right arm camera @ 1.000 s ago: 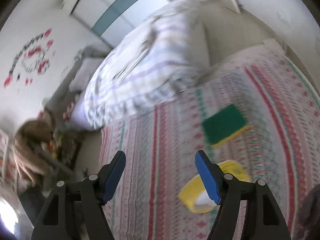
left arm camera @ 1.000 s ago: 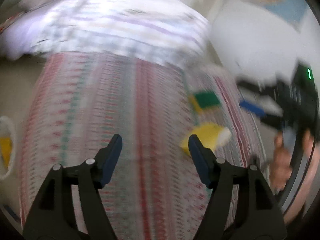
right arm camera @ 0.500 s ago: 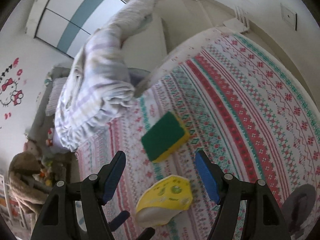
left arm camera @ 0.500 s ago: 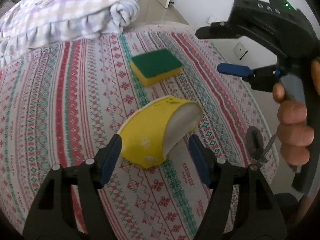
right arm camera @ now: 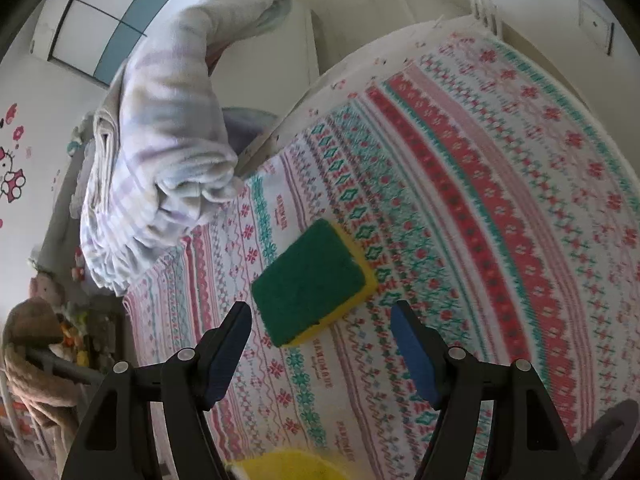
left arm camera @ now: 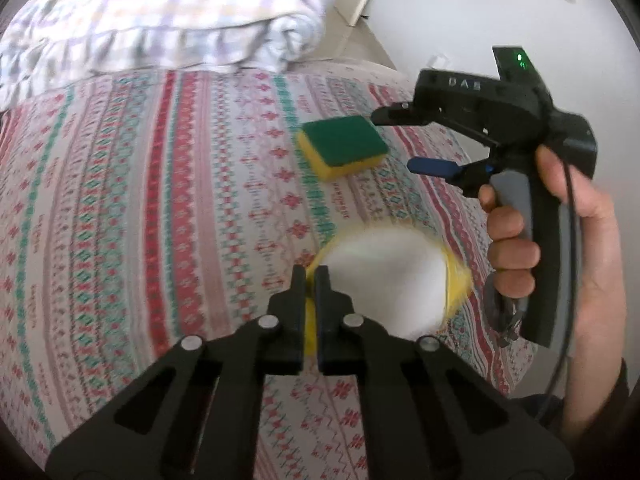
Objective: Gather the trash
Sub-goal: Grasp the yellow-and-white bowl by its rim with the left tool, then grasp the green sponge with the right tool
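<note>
A crushed yellow paper cup [left arm camera: 384, 280] with a white inside lies on the patterned cloth. My left gripper [left arm camera: 311, 280] is shut on the cup's rim, its mouth facing the camera. A green-and-yellow sponge [left arm camera: 342, 147] lies farther back on the cloth. My right gripper [right arm camera: 320, 344] is open just above the sponge [right arm camera: 312, 284], the sponge lying between and beyond its blue pads. The right gripper also shows in the left wrist view [left arm camera: 420, 140], held by a hand. A yellow edge of the cup [right arm camera: 288, 466] shows at the bottom of the right wrist view.
The surface is covered by a red, green and white patterned cloth [left arm camera: 160, 220]. A folded checked blanket [left arm camera: 168, 12] lies at its far side, also seen in the right wrist view [right arm camera: 160, 132]. White walls stand behind. Plush toys [right arm camera: 40, 320] sit at the left.
My left gripper closed from open onto the yellow cup's rim. My right gripper moved closer over the sponge and stays open.
</note>
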A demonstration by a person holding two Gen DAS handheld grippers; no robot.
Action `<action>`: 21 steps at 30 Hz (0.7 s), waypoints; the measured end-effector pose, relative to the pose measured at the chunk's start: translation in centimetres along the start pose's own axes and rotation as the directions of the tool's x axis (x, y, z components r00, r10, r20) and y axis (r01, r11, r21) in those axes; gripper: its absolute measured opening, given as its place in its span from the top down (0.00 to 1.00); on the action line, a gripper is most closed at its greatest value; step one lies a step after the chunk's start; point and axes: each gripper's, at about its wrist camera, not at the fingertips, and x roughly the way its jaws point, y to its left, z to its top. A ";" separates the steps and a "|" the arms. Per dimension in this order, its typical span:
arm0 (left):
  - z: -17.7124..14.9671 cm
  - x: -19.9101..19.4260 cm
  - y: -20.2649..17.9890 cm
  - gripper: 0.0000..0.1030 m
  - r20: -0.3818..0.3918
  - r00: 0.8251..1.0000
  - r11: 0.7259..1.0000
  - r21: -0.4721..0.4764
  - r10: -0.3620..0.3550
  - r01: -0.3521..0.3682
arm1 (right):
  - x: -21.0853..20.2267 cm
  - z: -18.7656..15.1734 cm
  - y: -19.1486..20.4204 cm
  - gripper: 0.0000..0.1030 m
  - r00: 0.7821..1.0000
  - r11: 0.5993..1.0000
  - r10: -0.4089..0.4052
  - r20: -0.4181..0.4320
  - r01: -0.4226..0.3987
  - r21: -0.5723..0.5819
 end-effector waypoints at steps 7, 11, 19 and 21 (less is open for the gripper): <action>-0.1 -1.4 1.8 0.96 0.014 1.000 0.999 -0.052 0.007 -0.006 | 1.4 0.4 0.5 0.29 0.998 0.998 -0.058 -0.004 0.058 -0.024; 0.1 -2.4 2.6 0.96 0.032 0.999 0.996 -0.078 0.040 -0.037 | 2.1 0.6 0.7 0.31 0.997 0.996 -0.074 0.005 0.074 -0.044; 0.3 -4.6 4.5 0.96 0.067 0.990 0.986 -0.122 0.124 -0.115 | 3.7 0.9 0.7 0.61 0.994 0.992 -0.105 0.006 0.105 -0.063; 0.4 -5.0 5.0 0.96 0.070 0.989 0.983 -0.136 0.130 -0.120 | 3.4 0.9 1.1 0.69 0.993 0.990 -0.117 0.020 0.119 -0.077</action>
